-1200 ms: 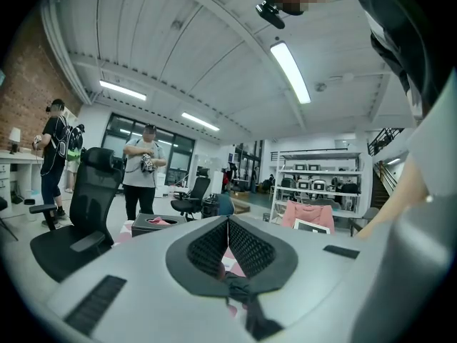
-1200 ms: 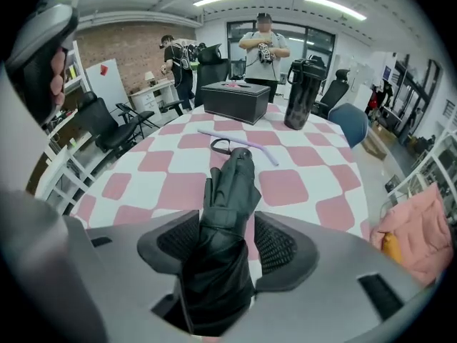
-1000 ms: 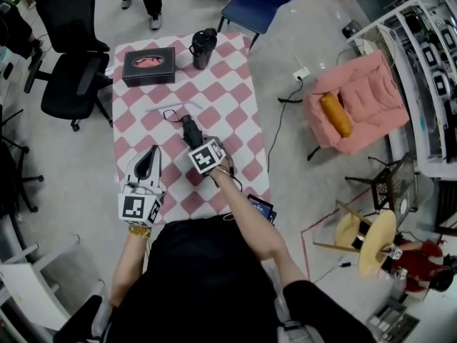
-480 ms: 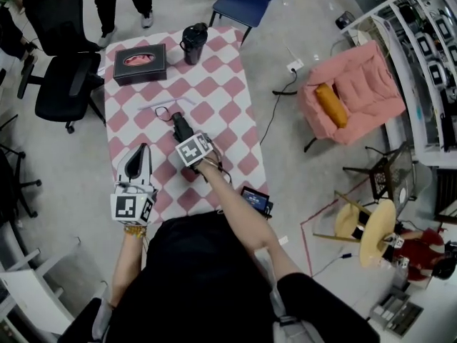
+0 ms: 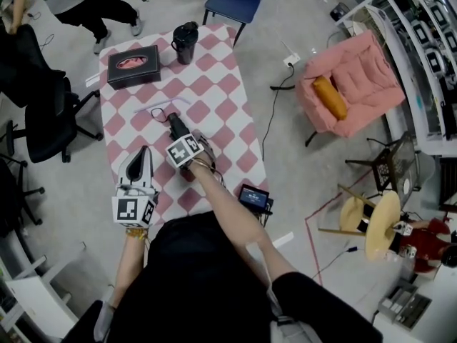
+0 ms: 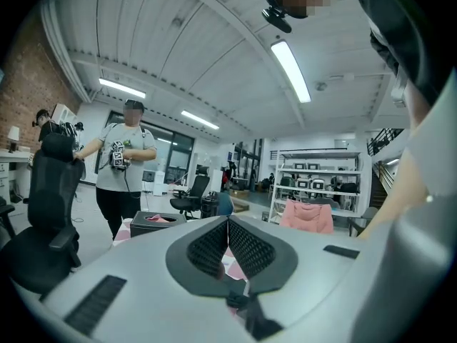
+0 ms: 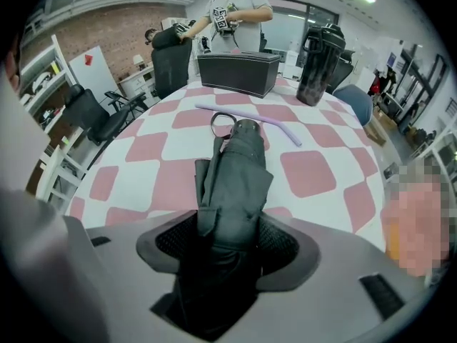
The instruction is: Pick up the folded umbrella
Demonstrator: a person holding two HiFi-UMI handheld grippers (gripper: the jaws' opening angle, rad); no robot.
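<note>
The folded black umbrella [image 5: 175, 123] lies lengthwise over the middle of the pink-and-white checked table [image 5: 227, 123]. My right gripper [image 5: 180, 137] is shut on its near end. In the right gripper view the umbrella [image 7: 234, 174] fills the gap between the pads [image 7: 285, 243], and its strap loop points toward the far side. I cannot tell whether it is clear of the cloth. My left gripper [image 5: 143, 156] hovers over the table's near left part, shut and holding nothing. In its own view the left gripper [image 6: 228, 236] points upward, its pads touching.
A black box [image 5: 133, 66] and a dark tumbler [image 5: 184, 42] stand at the far end. A thin purple straw [image 5: 161, 106] lies just past the umbrella. A small screen device [image 5: 254, 198] sits off the near right corner. Office chairs [image 5: 43, 120] and a standing person [image 5: 96, 9] are to the left.
My right gripper stays shut on the umbrella at about the same spot on the table. The head view has shifted, and the person at the far end has stepped left.
</note>
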